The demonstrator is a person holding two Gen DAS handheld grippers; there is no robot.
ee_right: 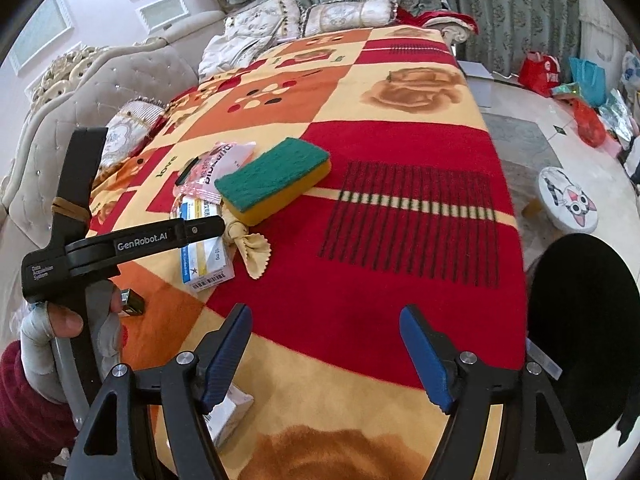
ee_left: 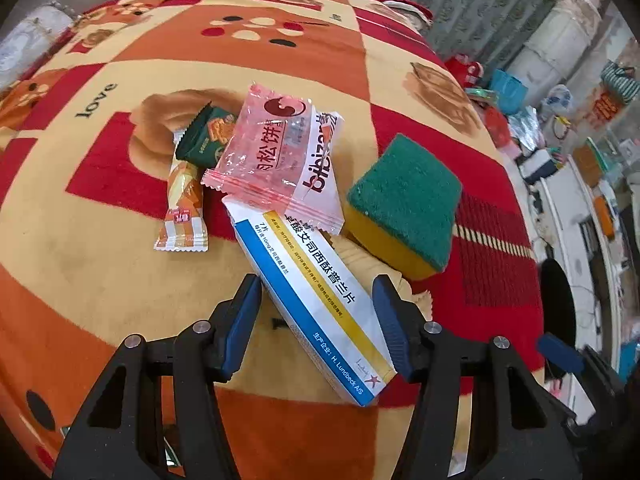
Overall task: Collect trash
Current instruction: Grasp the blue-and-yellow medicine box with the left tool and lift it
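Bed with checkered blanket (ee_left: 120, 280) fills both views; the trash sits bunched mid-frame in the left wrist view, probably heaped so it can be picked off piece by piece. Black bin (ee_right: 580, 340) at lower right of the right wrist view, beside the bed edge, looks like the drop point.

Sponge (ee_left: 404, 196), green side up, right of centre, one end propped on a knotted yellow cloth (ee_right: 250, 246). Medicine box (ee_left: 320, 304) runs diagonally from centre to lower centre, its far end tucked under the pink wrapper (ee_left: 280, 156). Orange wrapper (ee_left: 184, 204) and green wrapper (ee_left: 208, 136) at centre left, touching.

Left tool (ee_left: 320, 324) straddles the box's near end, released; pads beside the long sides, contact unclear, likely lining up a grab. Right tool (ee_right: 326, 356) released, nothing between its pads, over bare red blanket.

Room: wide open blanket right of the pile; bed edge drops off at far right.
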